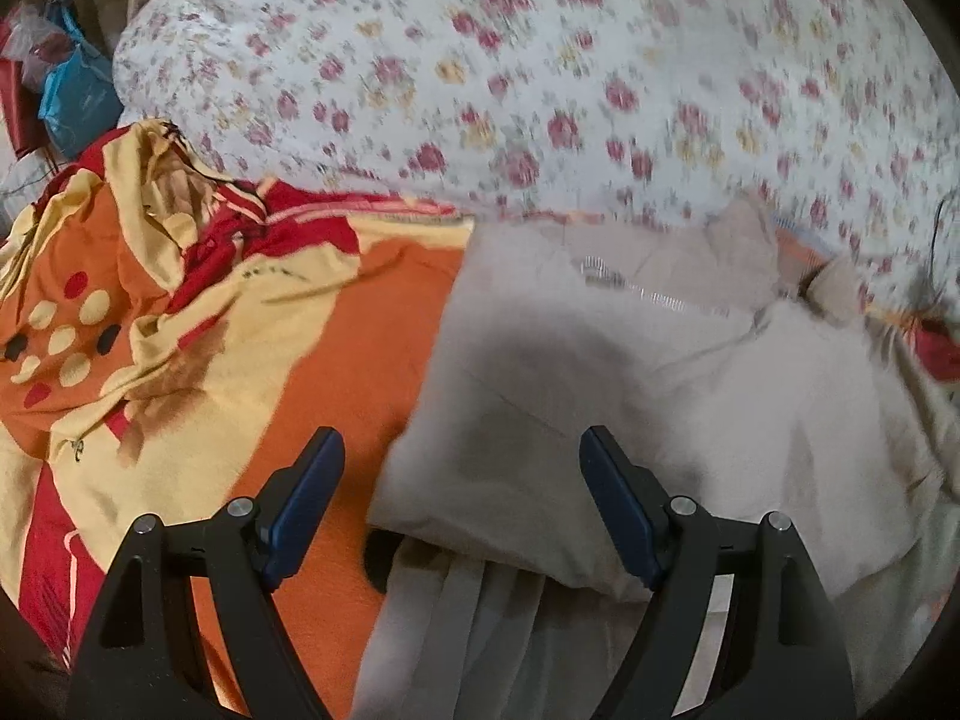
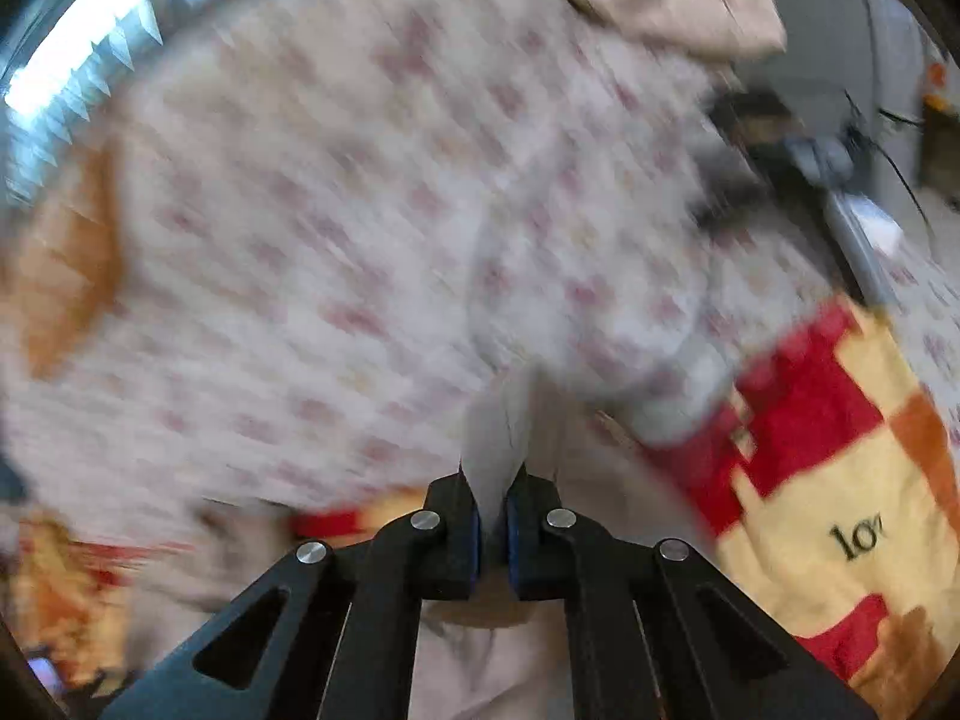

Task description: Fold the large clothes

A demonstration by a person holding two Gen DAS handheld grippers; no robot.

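A large beige garment [image 1: 630, 372] with a zipper lies partly folded on the orange, red and yellow bedsheet [image 1: 354, 360]. My left gripper [image 1: 462, 456] is open just above the garment's near left edge, holding nothing. In the blurred right wrist view my right gripper [image 2: 493, 480] is shut on a fold of the beige garment [image 2: 498, 438], which rises from between the fingers.
A white floral quilt [image 1: 540, 72] is heaped along the far side of the bed and fills the right wrist view [image 2: 330, 240]. The sheet is crumpled [image 1: 138, 264] at the left. Blue and red bags [image 1: 72, 90] sit beyond the bed's left edge. Dark objects [image 2: 780, 144] stand at the right.
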